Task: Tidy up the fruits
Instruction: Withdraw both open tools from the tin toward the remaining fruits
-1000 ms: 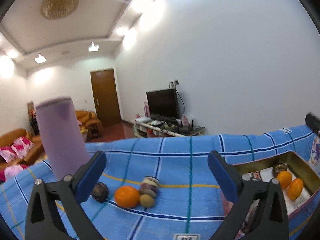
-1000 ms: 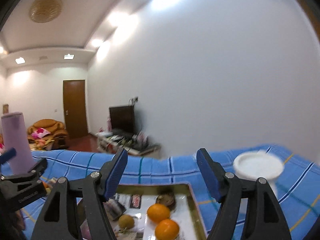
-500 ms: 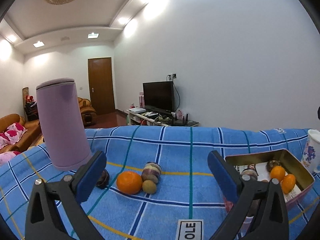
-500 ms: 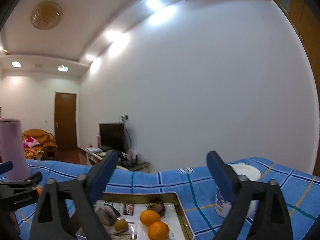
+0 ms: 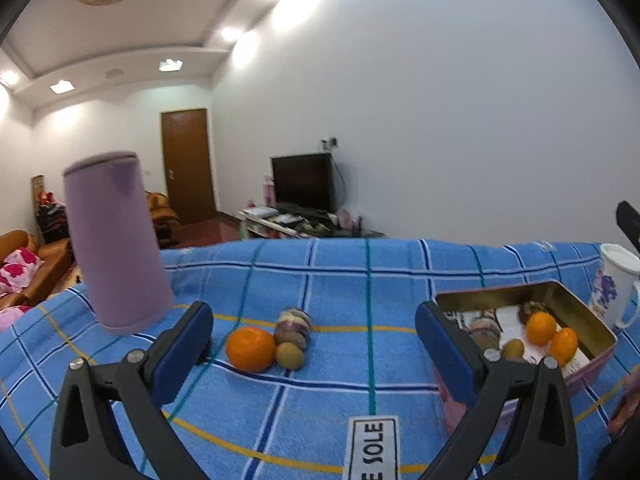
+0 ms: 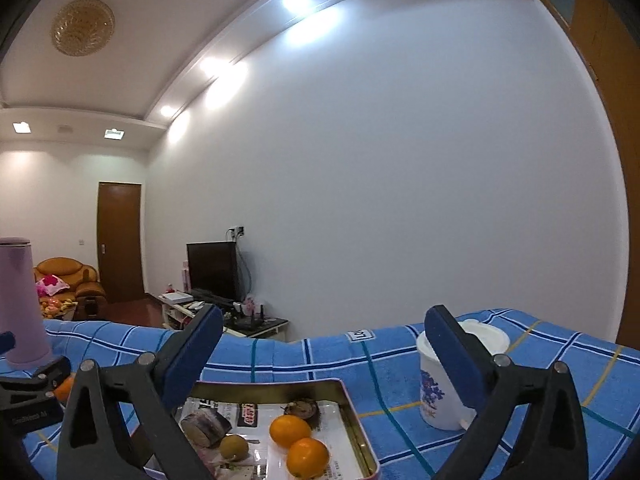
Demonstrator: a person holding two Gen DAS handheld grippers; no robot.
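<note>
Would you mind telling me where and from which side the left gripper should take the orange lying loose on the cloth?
Grip the orange across its round middle, coming from above. A small brown fruit touches its right side, so one pad should slip into the narrow gap there; its left side is free.

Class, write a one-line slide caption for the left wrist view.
Open left gripper faces an orange and kiwi on the blue cloth, tin at right.

Only readable bit is "SOLE" on a white fabric tag [image 5: 372,446] sewn onto the blue checked cloth [image 5: 320,280]. Print on the paper inside the tin [image 6: 352,408] is too small.
</note>
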